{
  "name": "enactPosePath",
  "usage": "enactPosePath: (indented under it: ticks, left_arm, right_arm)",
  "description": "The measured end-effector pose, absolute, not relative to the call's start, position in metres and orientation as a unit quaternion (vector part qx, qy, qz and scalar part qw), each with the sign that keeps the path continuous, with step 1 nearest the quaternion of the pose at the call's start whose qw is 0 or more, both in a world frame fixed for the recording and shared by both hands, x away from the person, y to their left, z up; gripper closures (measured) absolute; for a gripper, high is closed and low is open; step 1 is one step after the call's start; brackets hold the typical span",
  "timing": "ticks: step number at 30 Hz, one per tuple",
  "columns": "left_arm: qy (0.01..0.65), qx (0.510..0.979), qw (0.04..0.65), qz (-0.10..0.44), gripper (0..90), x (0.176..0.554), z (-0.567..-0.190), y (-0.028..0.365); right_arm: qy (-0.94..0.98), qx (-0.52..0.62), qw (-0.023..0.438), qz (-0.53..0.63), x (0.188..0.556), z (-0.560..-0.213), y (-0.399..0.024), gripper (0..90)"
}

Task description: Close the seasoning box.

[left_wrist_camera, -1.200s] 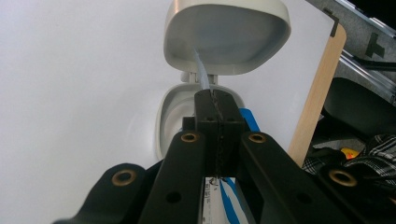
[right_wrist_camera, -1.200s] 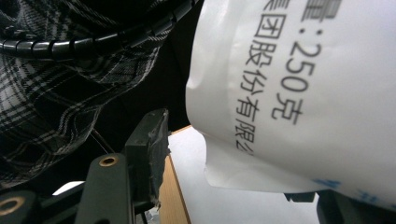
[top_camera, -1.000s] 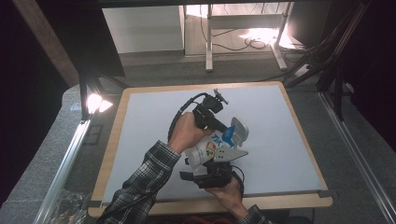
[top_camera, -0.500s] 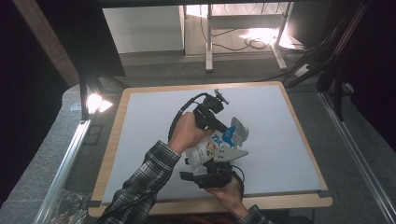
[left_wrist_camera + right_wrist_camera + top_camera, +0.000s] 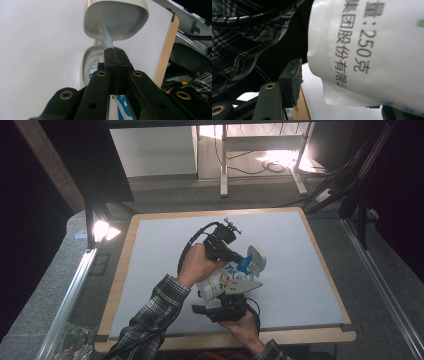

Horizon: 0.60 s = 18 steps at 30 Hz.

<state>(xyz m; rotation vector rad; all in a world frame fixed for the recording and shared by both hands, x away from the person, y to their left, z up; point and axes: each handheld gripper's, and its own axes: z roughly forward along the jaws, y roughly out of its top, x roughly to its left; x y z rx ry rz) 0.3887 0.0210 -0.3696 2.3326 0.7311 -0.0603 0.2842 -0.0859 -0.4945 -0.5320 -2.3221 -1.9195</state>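
One open-lidded white wipes pack (image 5: 225,282), thin sheet (image 5: 107,40) at its mouth.

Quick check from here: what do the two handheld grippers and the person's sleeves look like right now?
Both are black: the left gripper trails a looping black cable; its jaw links carry brass-coloured rivets. The right gripper carries a grey three-cornered plate. The sleeves are dark plaid.

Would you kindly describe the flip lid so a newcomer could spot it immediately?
On the white table, near its middle, both grippers meet at a white pouch with blue print. The lid is the pale grey rounded cap swung open at the pouch's far end, its hollow inside showing.
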Motion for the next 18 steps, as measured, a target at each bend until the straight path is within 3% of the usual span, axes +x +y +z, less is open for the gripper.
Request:
enactPosePath:
  ticks: [18]
  left_arm:
    - [0.248,0.884,0.396,0.002,90.0,0.371,-0.371,0.048]
  right_arm:
    - [-0.775,-0.190,0.030,-0.602,0.288,-0.508,-0.082,41.6]
